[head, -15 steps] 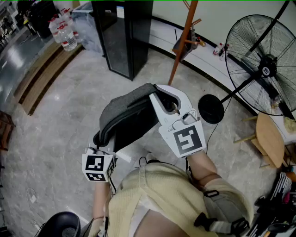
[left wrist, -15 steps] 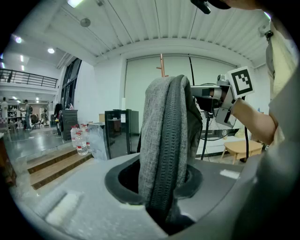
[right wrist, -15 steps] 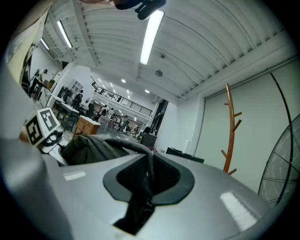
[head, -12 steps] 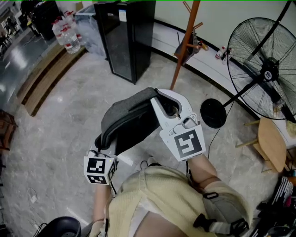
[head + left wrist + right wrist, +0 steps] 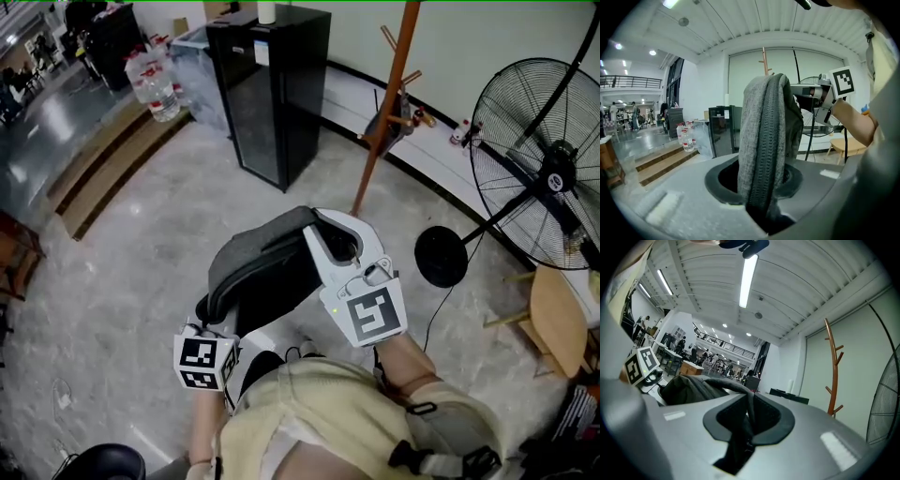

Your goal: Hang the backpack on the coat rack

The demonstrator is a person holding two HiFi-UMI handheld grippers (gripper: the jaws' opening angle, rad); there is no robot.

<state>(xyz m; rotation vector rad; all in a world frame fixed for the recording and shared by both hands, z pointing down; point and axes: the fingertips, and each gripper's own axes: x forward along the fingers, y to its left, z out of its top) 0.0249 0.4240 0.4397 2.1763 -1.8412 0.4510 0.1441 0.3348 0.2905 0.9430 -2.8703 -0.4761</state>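
Marble floor [image 5: 122,272]; black cabinet [image 5: 281,103]; standing fan [image 5: 548,164].

Grey backpack [image 5: 267,258] is up off the floor, lying tilted on its side, dark panel facing down. One knit-textured grey strap is pinched in the left gripper [image 5: 208,307] jaws, and a thin dark loop at the top is clamped in the right gripper [image 5: 330,225] jaws. Ahead, well apart from it, the coat rack [image 5: 392,98] stands upright by the wall: an orange-brown wooden pole with angled pegs.
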